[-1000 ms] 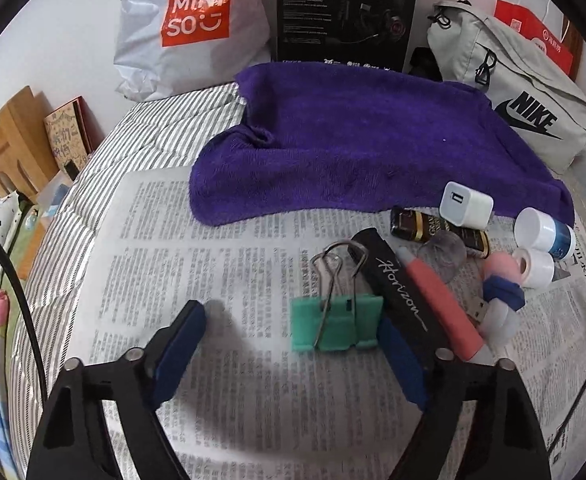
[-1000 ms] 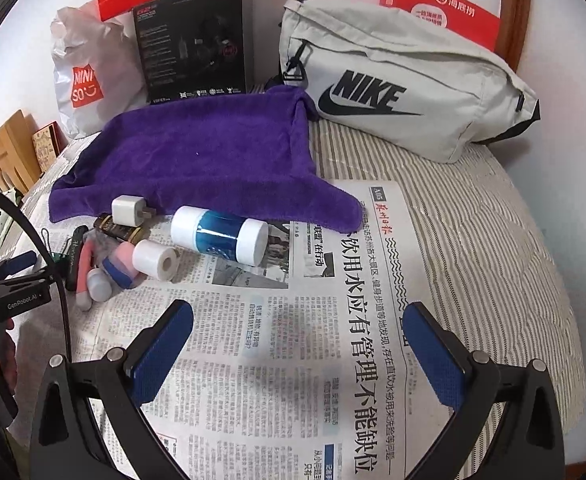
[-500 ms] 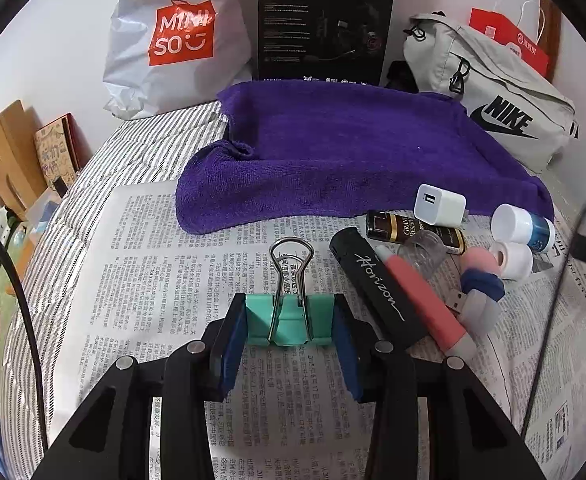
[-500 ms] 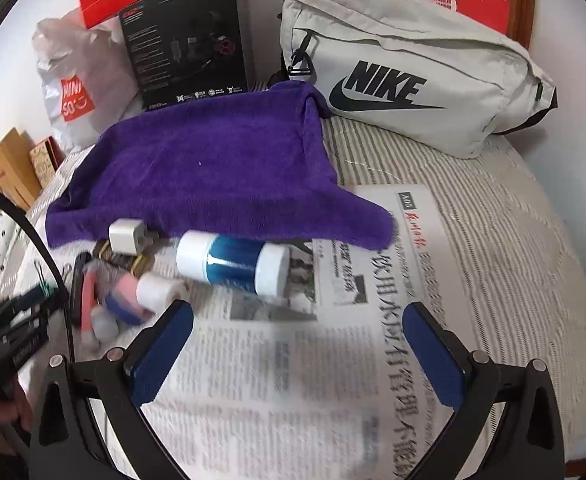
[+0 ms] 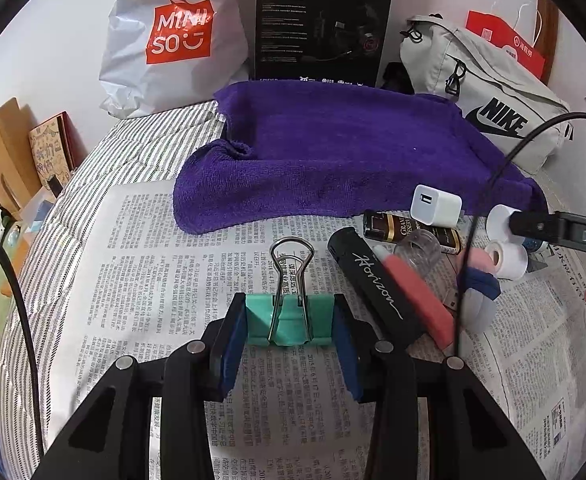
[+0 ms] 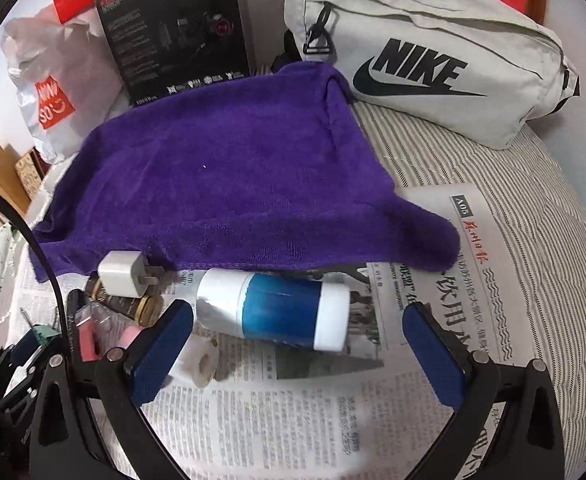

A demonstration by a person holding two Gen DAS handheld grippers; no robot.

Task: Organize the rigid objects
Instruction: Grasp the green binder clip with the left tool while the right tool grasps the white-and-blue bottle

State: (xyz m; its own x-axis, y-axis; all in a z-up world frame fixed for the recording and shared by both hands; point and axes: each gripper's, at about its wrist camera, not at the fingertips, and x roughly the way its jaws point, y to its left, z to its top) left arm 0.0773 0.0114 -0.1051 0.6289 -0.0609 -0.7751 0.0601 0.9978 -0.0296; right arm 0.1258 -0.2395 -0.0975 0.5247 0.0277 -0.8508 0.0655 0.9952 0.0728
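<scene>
Item one, my left gripper (image 5: 289, 330): jaws drawn in to a narrow gap and pressing both flat sides of the green binder clip (image 5: 287, 320), which lies on the newspaper (image 5: 153, 280) spread over the striped bed, its wire handles pointing to the far side. Item two, my right gripper (image 6: 297, 352): jaws spread wide, holding nothing, hanging over the blue-and-white bottle (image 6: 275, 310) that lies on its side on the paper just short of the purple towel (image 6: 221, 184). Item three, the unsorted cluster to the right of the clip: a black Horizon case (image 5: 373, 284) touching a pink bar (image 5: 417, 296), a brown tube (image 5: 409, 230), a white charger (image 5: 435, 206) resting on that tube, a small white roll (image 5: 507, 258). Risks, as I judge them: my pads grip the clip's smooth painted sides, so a lift could let it pivot or slide out; the right pad sits just beside the black case, so a sideways drift could drag the case along. The bottle is round and on its side; if my right jaws close off-centre it may roll toward the towel or into the roll near the left pad. The loose paper on soft bedding may shift under either push.
</scene>
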